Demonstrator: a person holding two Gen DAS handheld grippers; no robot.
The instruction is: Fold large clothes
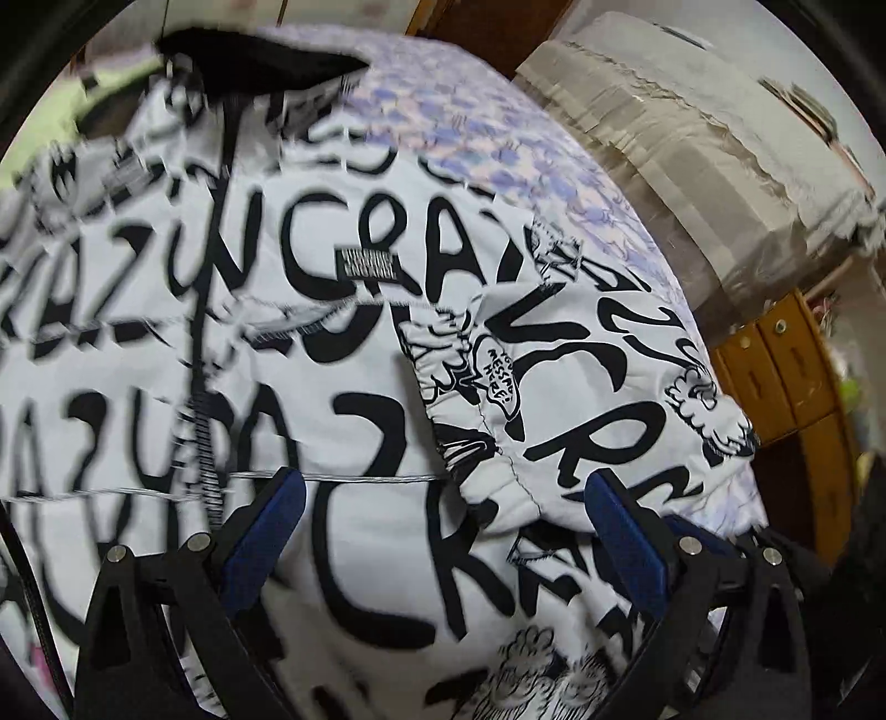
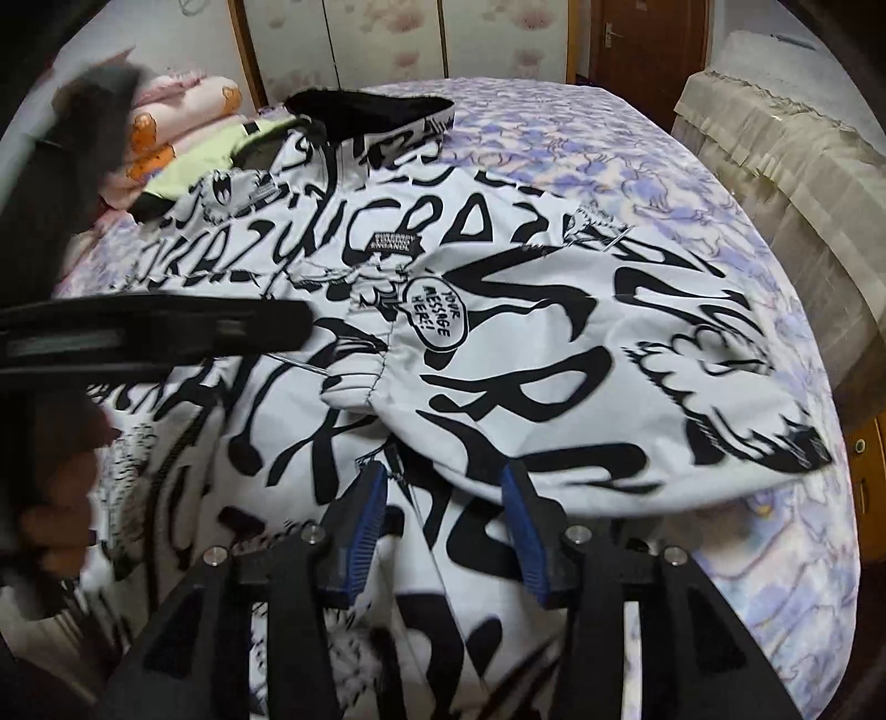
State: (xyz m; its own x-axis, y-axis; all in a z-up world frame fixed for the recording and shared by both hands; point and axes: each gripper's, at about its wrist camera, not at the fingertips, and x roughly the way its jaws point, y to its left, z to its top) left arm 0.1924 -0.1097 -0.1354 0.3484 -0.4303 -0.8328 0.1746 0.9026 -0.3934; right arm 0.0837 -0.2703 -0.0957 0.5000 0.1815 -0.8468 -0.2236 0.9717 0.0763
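Nearest the right wrist camera, the right gripper (image 2: 443,498) hovers over a white jacket (image 2: 498,387) printed all over in black cartoon lettering; its blue-padded fingers (image 2: 365,526) stand apart, released, with nothing pinched between them. In the left wrist view the left gripper (image 1: 443,515) also has its fingers (image 1: 260,531) spread wide above the cloth, grasping nothing. The jacket lies spread across a bed (image 2: 637,183) with a lilac and pink patterned cover, one sleeve (image 2: 609,376) folded inward over the chest. On that sleeve a speech bubble (image 2: 436,320) reads "YOUR MESSAGE HERE!". Big letters across the body read "CRAZY" again and again. A small black chest label (image 2: 393,243) carries white writing too small to read. Beyond it is the black-lined collar (image 2: 371,113). Farther left, folded pink bedding (image 2: 188,111) rests by the wall, and a wooden door (image 2: 648,39) stands beyond the bed.
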